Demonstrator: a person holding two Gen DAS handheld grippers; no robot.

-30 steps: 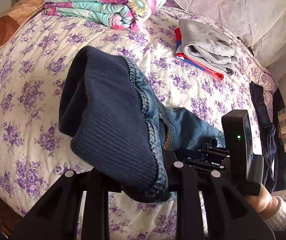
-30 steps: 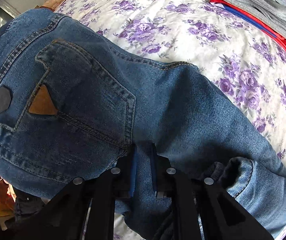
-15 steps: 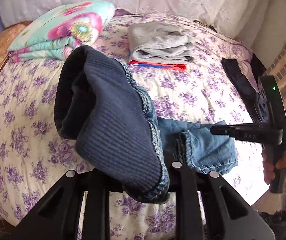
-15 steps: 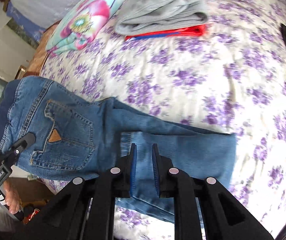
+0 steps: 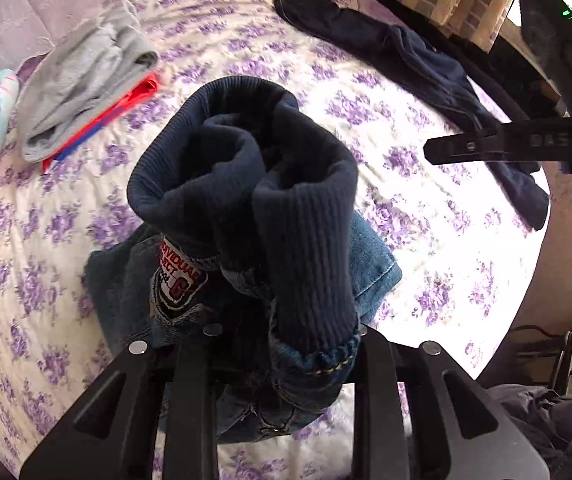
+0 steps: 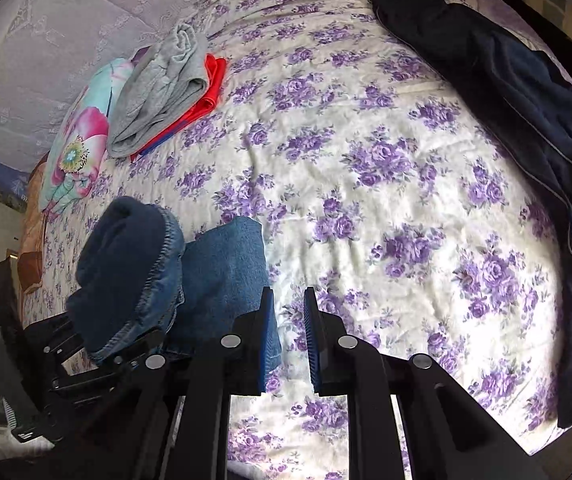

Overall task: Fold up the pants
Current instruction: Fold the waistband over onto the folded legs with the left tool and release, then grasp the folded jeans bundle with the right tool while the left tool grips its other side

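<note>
The blue jeans (image 5: 310, 264) with a dark ribbed waistband (image 5: 246, 152) hang bunched from my left gripper (image 5: 286, 336), which is shut on the waist end; the fingertips are hidden by cloth. In the right wrist view the jeans (image 6: 222, 268) lie folded on the floral bed to the left, with the left gripper (image 6: 126, 344) holding the waistband up. My right gripper (image 6: 288, 304) is empty, its blue pads a small gap apart, just right of the jeans' leg. It also shows in the left wrist view (image 5: 486, 146), at right above the bed.
A floral bedspread (image 6: 366, 200) covers the bed. A folded grey garment on red cloth (image 6: 162, 88) and a flowered quilt (image 6: 78, 144) lie at the far left. Dark navy pants (image 6: 506, 92) lie along the right edge. A headboard cover (image 6: 66, 20) is behind.
My right gripper let go of the jeans' leg and drew off to the right. My left gripper turned and swung the waist end over the folded legs.
</note>
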